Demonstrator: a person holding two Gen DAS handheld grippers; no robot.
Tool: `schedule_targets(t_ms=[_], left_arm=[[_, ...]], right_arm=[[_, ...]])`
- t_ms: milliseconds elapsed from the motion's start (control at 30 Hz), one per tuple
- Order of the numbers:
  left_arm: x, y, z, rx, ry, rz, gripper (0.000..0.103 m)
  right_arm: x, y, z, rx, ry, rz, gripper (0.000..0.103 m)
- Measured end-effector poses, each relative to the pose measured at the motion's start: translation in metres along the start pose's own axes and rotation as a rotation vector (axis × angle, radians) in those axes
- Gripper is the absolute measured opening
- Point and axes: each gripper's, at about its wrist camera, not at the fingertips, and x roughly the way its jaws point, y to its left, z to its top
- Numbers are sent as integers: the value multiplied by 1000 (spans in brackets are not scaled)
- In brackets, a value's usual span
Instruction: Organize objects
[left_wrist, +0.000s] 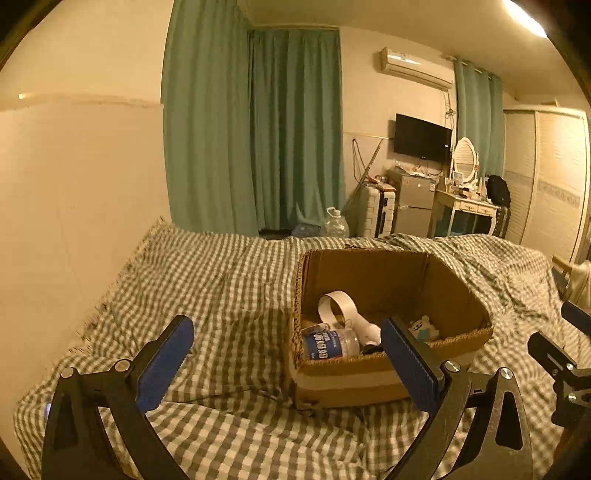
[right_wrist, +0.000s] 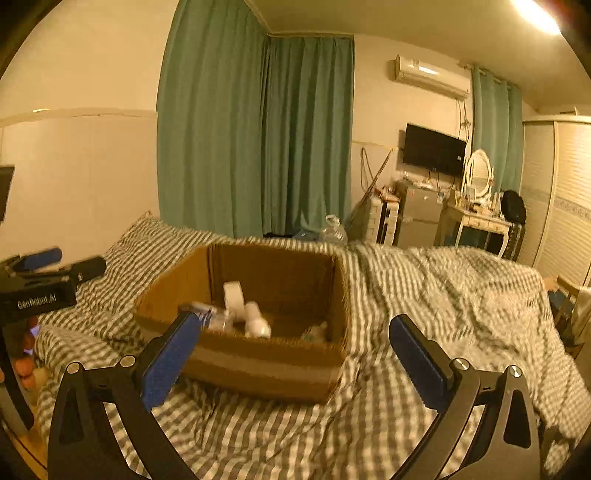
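Observation:
An open cardboard box (left_wrist: 369, 380) (right_wrist: 258, 373) sits on a bed with a checked cover (left_wrist: 221, 288) (right_wrist: 443, 302). Inside lie a clear bottle with a blue label (left_wrist: 330, 344) (right_wrist: 212, 315), a white object with a loop (left_wrist: 341, 304) (right_wrist: 245, 308) and a small pale toy (left_wrist: 423, 326) (right_wrist: 316, 330). My left gripper (left_wrist: 286, 345) stands open in front of the box's near left corner, empty. My right gripper (right_wrist: 295, 336) is open before the box's near wall, also empty. The right gripper shows at the left view's right edge (left_wrist: 561, 354).
Green curtains (left_wrist: 255, 129) hang behind the bed. At the back right stand a small fridge (left_wrist: 415, 203), a dressing table with a mirror (left_wrist: 467, 206), a wall TV (left_wrist: 421, 138) and a wardrobe (left_wrist: 550, 177). A large water jug (left_wrist: 336, 223) is on the floor.

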Motion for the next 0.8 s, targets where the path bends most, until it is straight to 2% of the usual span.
schedule_targets(t_ms=[200,333,800], left_arm=[[-7,-4,-11,-18,16,-33,103],[-5,-7,-11,-20,17,-31,103],[0,-8,-14,2,37,-42,103]], right_arm=[[4,-1,-9,32,27,4,103],[1,-4,-10,52,8,-8,103],[6,-3,-14,51,26,-15,103]])
